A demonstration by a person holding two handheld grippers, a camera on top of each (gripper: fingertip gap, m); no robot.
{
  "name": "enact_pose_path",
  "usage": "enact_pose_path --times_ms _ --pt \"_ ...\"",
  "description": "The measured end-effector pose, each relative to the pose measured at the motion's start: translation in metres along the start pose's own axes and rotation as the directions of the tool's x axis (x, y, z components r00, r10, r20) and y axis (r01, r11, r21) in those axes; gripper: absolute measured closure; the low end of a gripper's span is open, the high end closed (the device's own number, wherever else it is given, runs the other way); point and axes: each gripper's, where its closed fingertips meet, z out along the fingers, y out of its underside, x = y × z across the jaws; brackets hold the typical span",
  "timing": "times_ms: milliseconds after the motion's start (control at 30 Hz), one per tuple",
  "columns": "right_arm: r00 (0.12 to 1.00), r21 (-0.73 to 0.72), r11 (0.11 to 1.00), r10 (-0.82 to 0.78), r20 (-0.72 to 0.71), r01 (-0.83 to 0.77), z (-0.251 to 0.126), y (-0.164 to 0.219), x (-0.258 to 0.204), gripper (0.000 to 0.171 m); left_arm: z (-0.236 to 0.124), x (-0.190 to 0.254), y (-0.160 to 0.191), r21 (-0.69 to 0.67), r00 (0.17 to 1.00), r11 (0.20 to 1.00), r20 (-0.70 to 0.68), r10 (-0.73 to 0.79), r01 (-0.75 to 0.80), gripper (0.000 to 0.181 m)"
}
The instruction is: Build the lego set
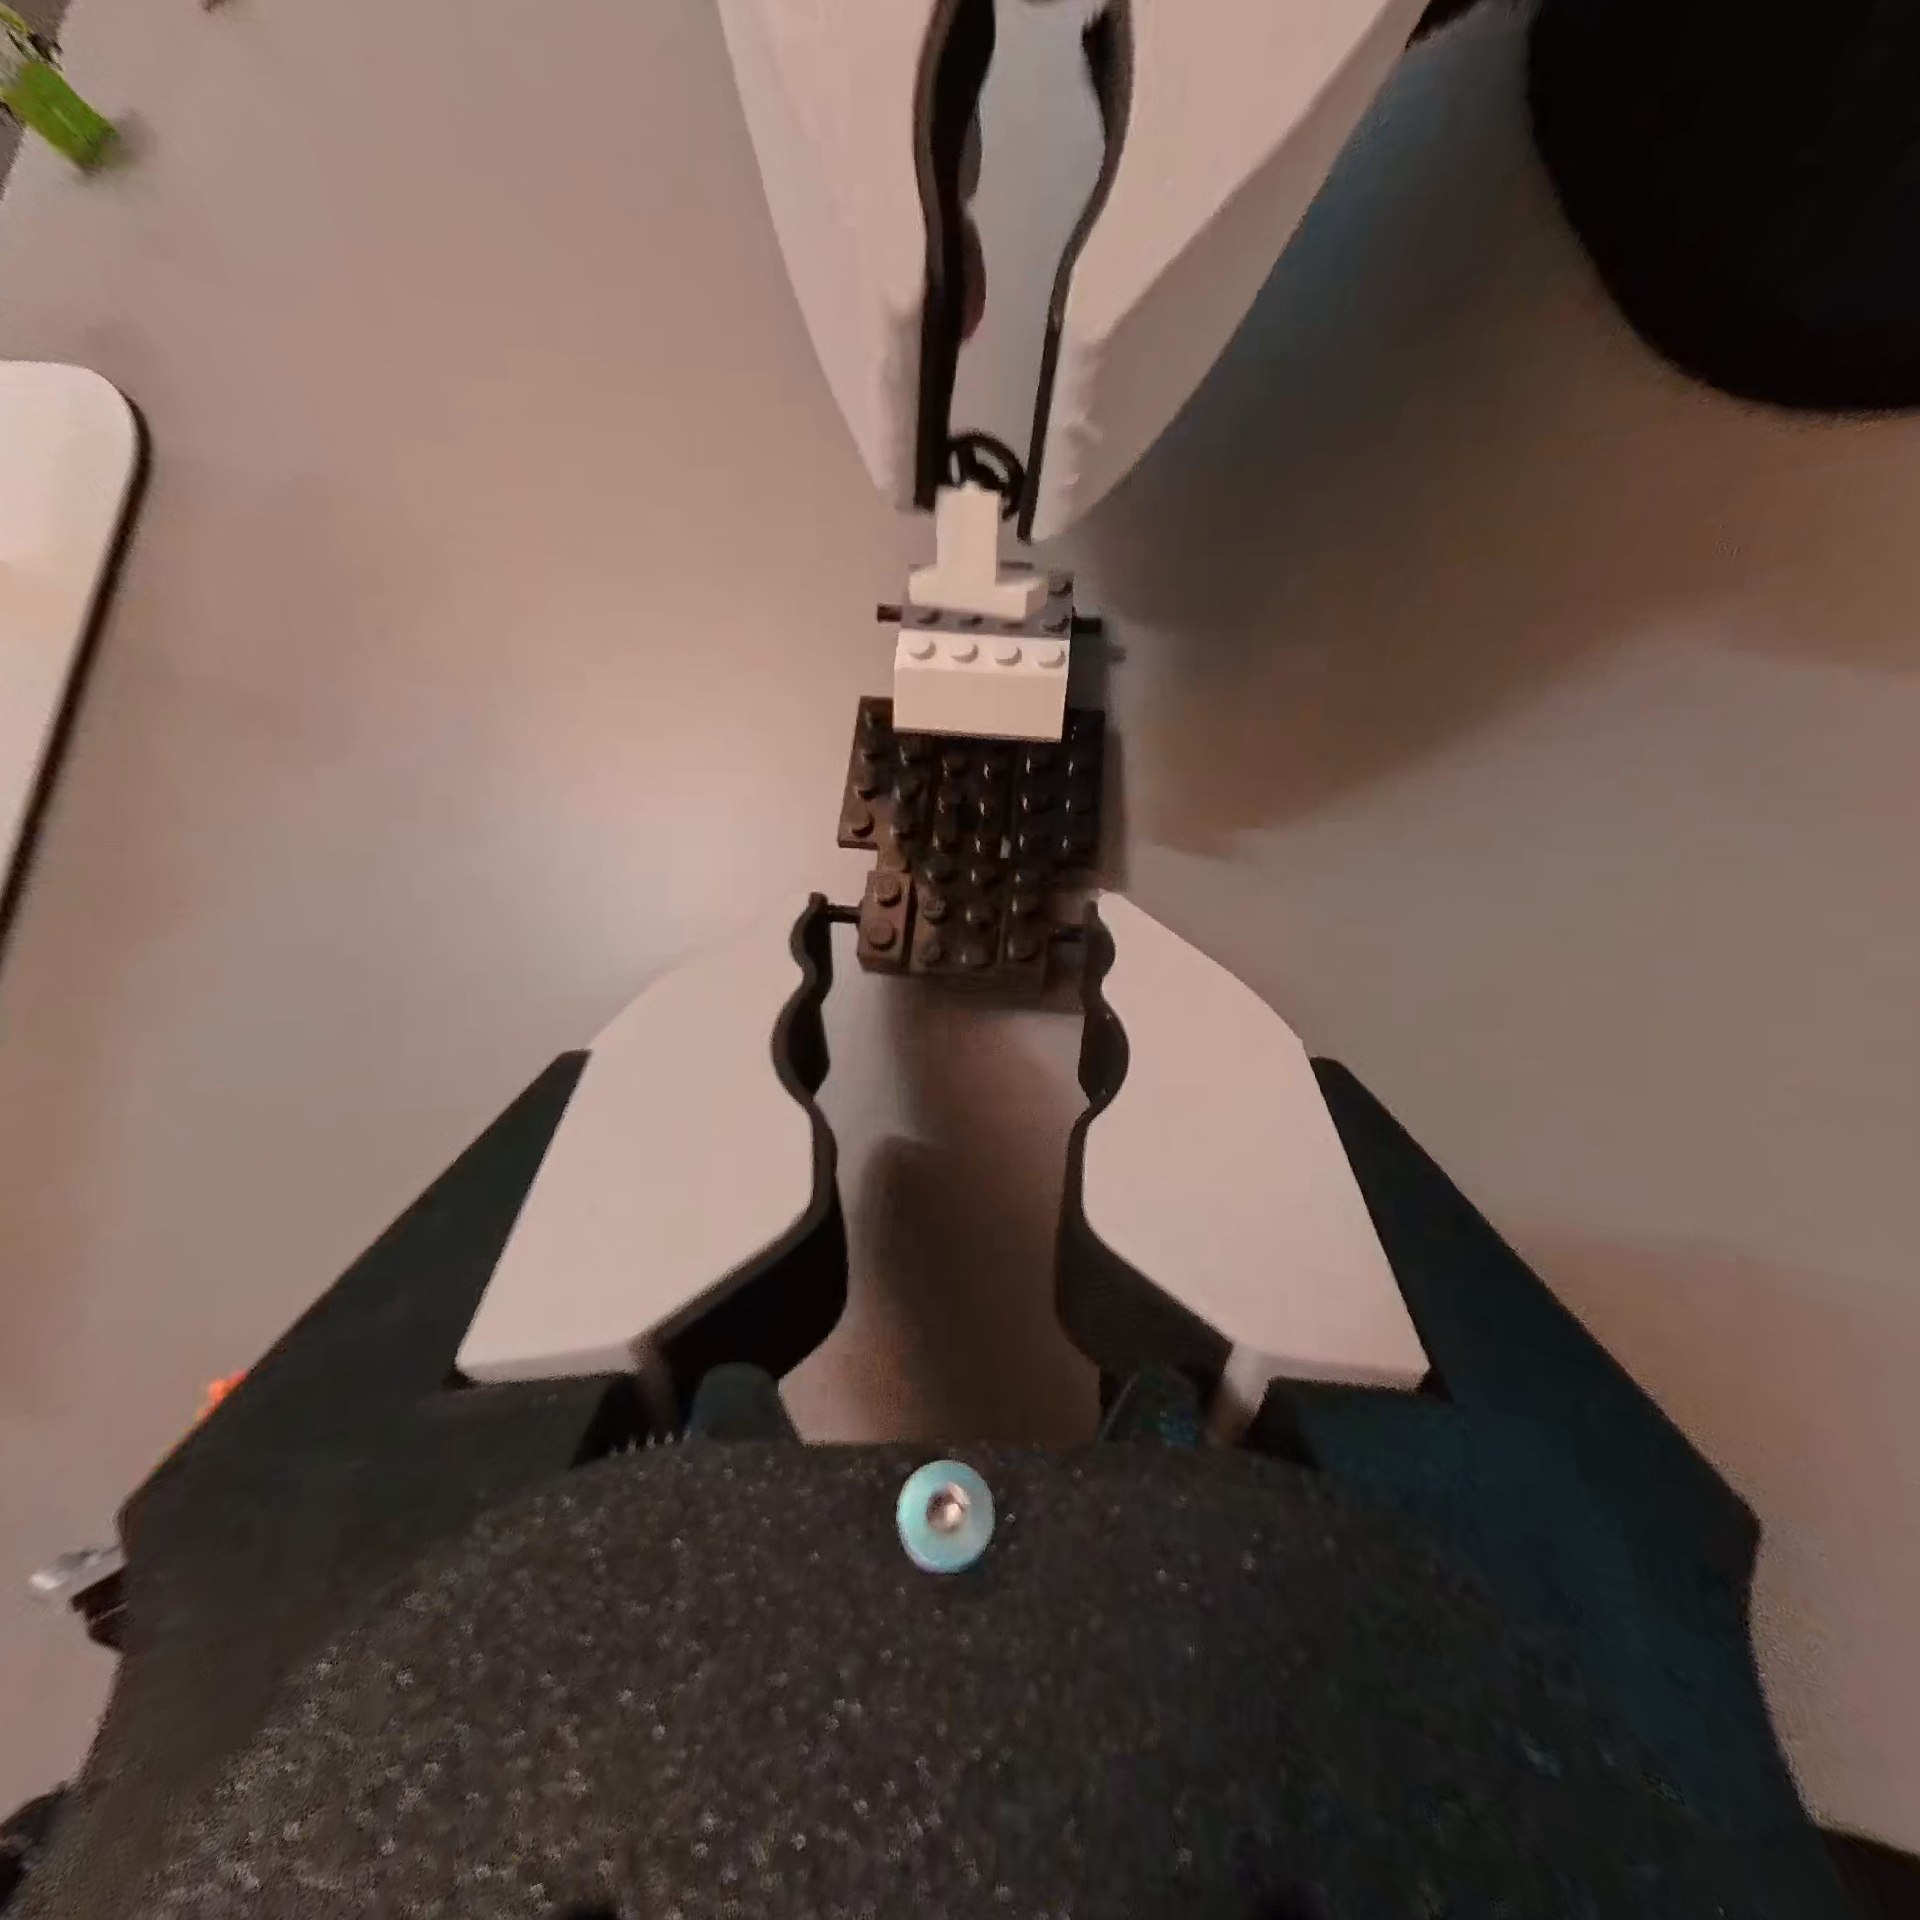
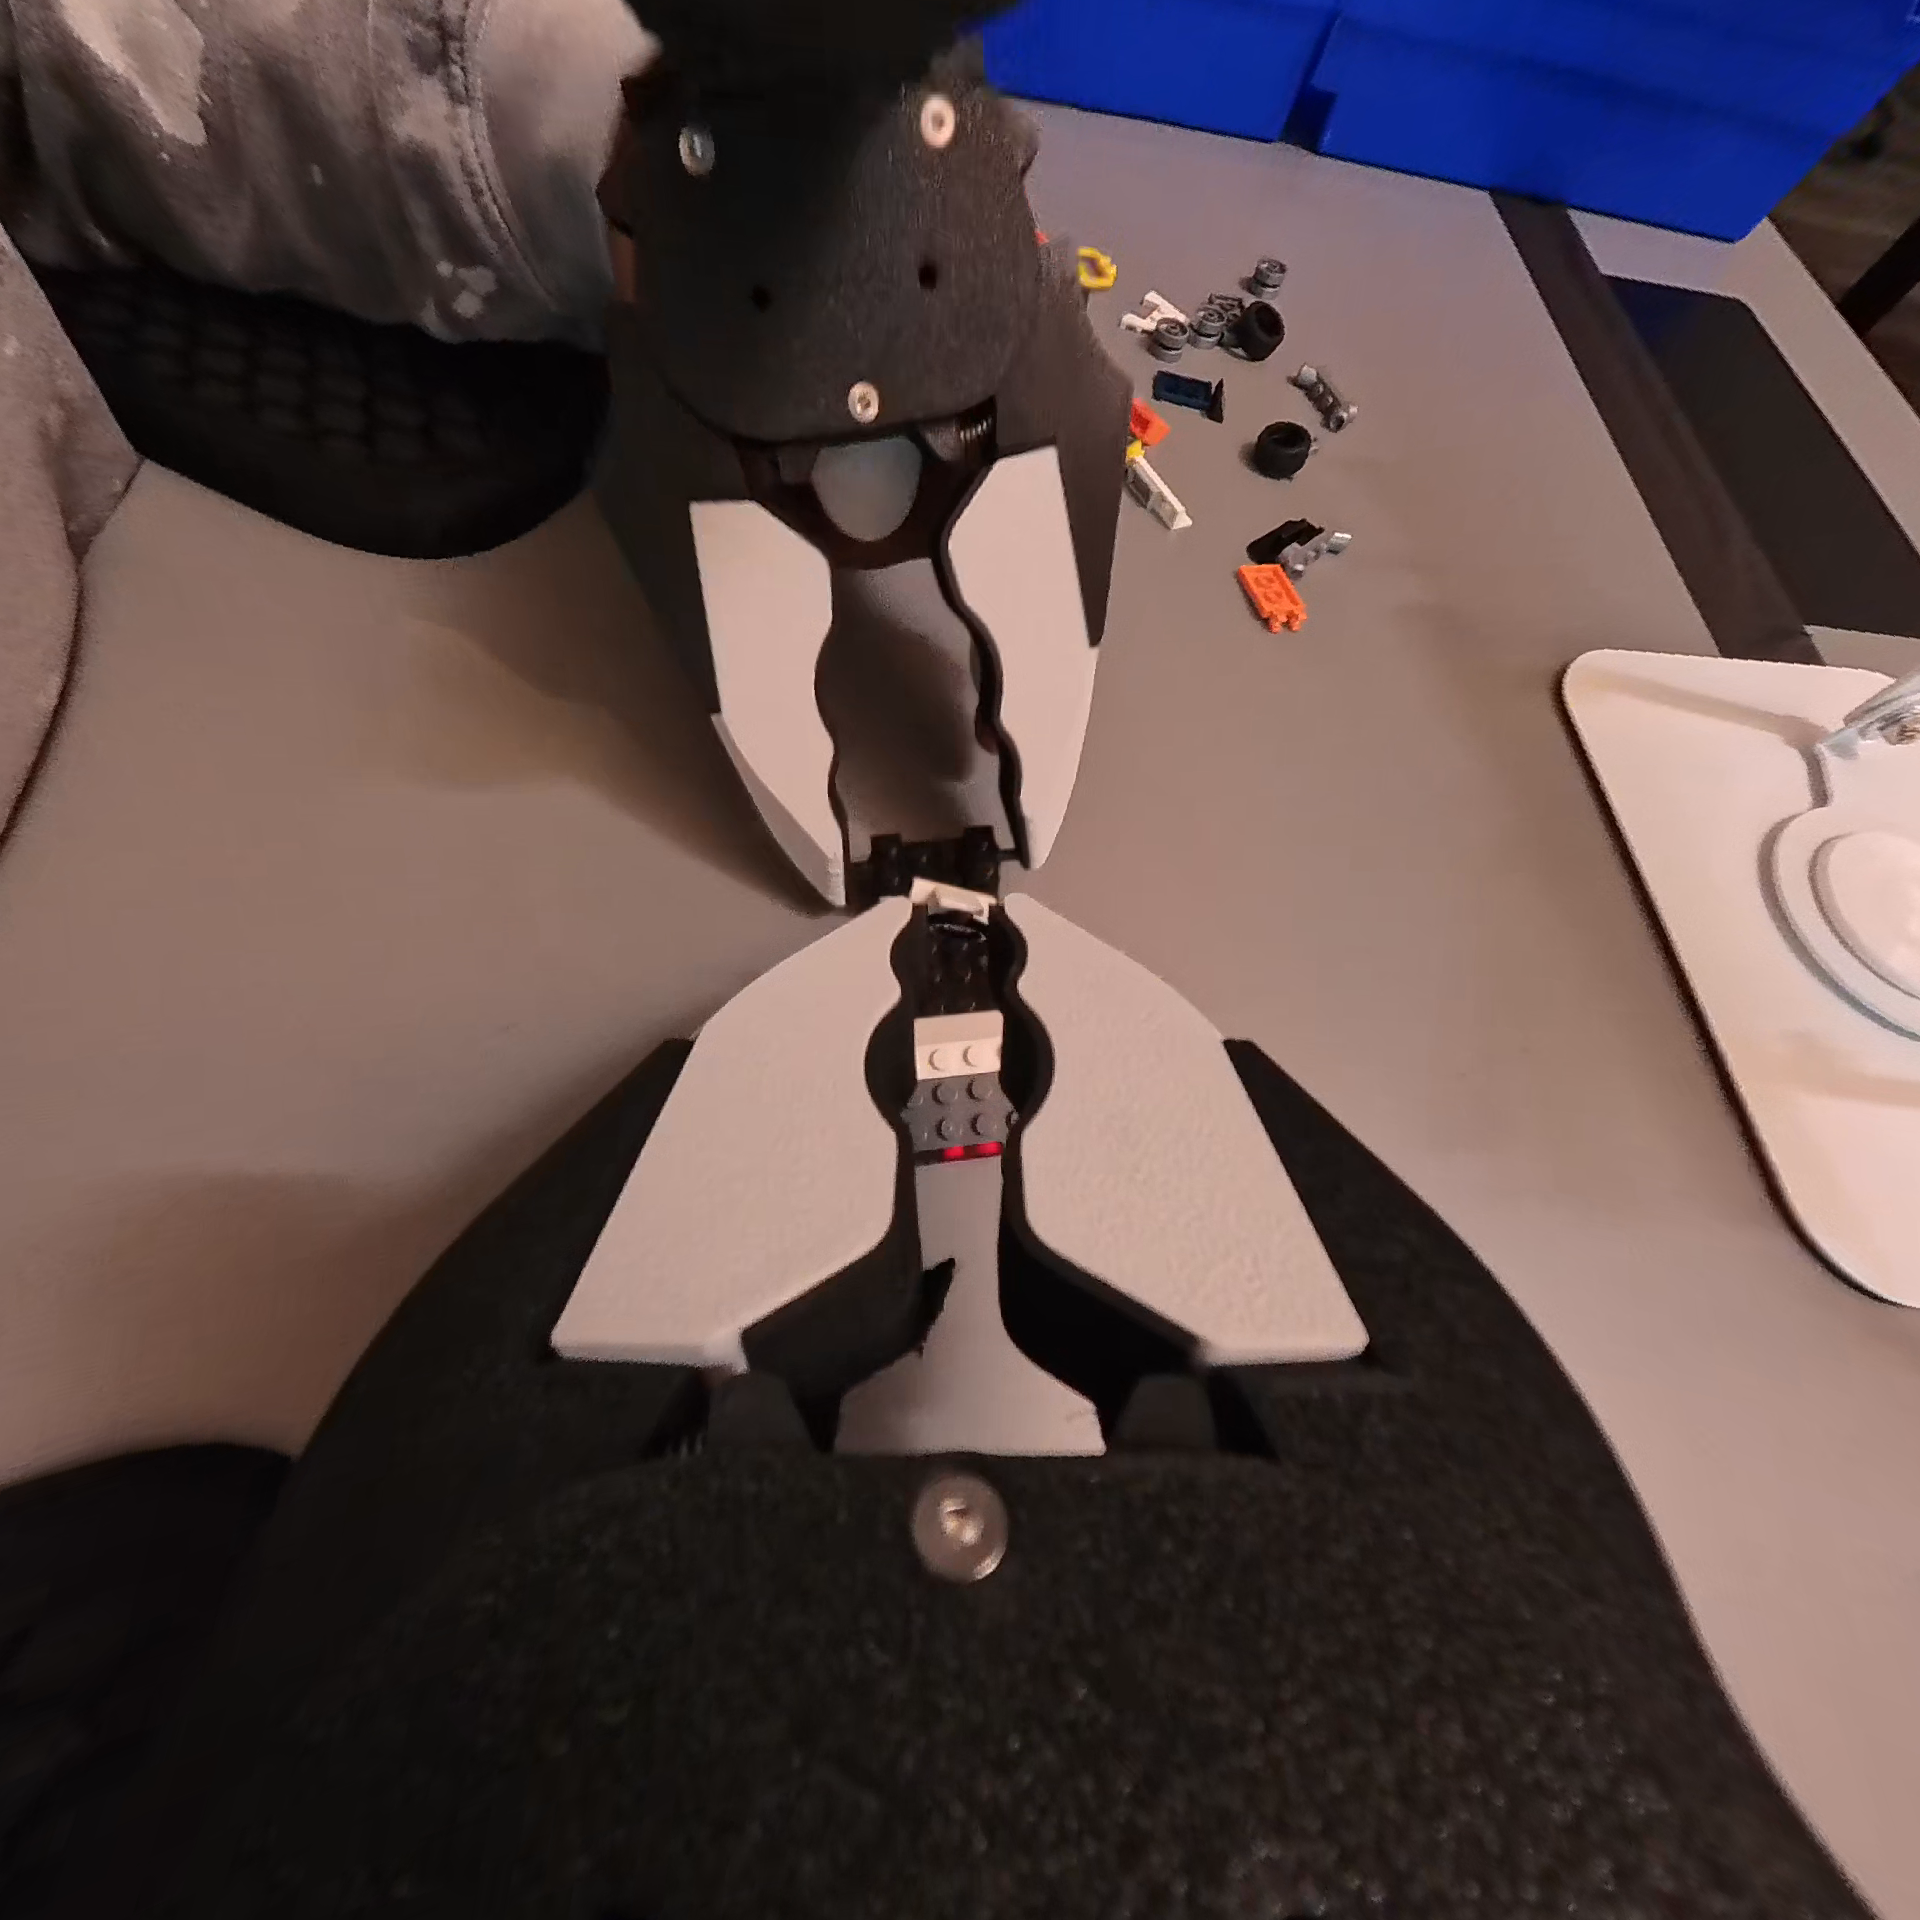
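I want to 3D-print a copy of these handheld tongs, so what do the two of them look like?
Both match. The left tongs and the right tongs each have two broad, pale grey, leaf-shaped fingers with wavy black inner edges. They sit in a black, speckled, grainy body with a round metal screw at its centre. No cables or markings show.
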Motion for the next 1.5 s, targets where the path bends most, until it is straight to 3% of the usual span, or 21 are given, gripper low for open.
enact_pose_path --times_ms 233,533,933,1500 --pt "1.000 -0.006 1.000 -0.013 0.029 0.013 0.017 0.002 -0.013 0.161 -0.011 0.011 -0.006 0.049 0.997 0.999 -0.075 0.009 -0.006 0.136" --pt "0.989 -0.133 0.989 -0.044 0.142 0.063 0.038 0.021 -0.022 0.160 -0.008 0.017 0.004 0.062 0.989 0.998 -0.148 -0.020 0.030 0.136" --pt "0.961 -0.283 0.941 -0.113 0.252 0.185 0.047 0.030 -0.027 0.160 -0.004 0.021 0.010 0.059 0.984 0.998 -0.178 -0.025 0.036 0.136" --pt "0.942 -0.377 0.879 -0.194 0.275 0.291 0.052 0.031 -0.029 0.160 -0.002 0.023 0.012 0.044 0.983 0.998 -0.182 -0.031 0.040 0.136"
